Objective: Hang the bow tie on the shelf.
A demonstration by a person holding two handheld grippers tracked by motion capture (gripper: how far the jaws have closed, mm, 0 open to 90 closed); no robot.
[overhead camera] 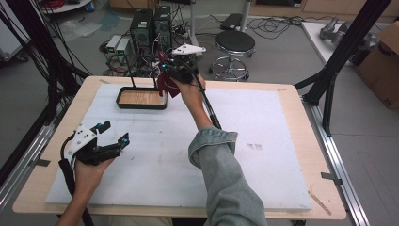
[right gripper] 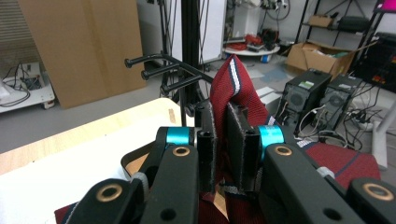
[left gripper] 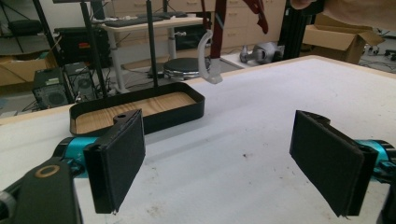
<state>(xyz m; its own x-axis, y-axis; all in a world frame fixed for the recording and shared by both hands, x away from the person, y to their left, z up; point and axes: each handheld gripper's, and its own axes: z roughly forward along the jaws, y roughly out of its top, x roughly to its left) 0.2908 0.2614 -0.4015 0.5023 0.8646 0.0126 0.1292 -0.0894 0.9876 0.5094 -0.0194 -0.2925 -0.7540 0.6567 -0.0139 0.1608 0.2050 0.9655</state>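
1. Nearest to me, my left gripper point(overhead camera: 113, 143) hovers low over the white mat point(overhead camera: 155, 155) at the near left of the table, holding nothing. In the left gripper view its two black pads point(left gripper: 122, 156) stand wide apart with bare mat between them.

2. Farther out, my right arm in its denim sleeve point(overhead camera: 221, 165) reaches across the mat toward the far edge.

3. At the end of that reach, my right gripper point(overhead camera: 164, 77) is clamped narrow on a dark red cloth point(overhead camera: 165, 85). In the right gripper view the cloth point(right gripper: 231, 88) rises in a folded peak between the pads, with a white and dark stripe along its edge, and more of it hangs below the jaws.

4. The cloth is held in the air just above the right end of the black tray point(overhead camera: 123, 102) with the wooden floor.

5. Just beyond stands a black rack with short pegs point(right gripper: 149, 67) pointing out from its post point(right gripper: 189, 37).

6. I judge the step in hand to be carrying the cloth up to the rack for hanging.

7. The next move calls for lifting the peak higher, draping the fold over one peg, and loosening the grip only once the cloth's weight rests there. The hanging part could slide off if it sits unevenly.
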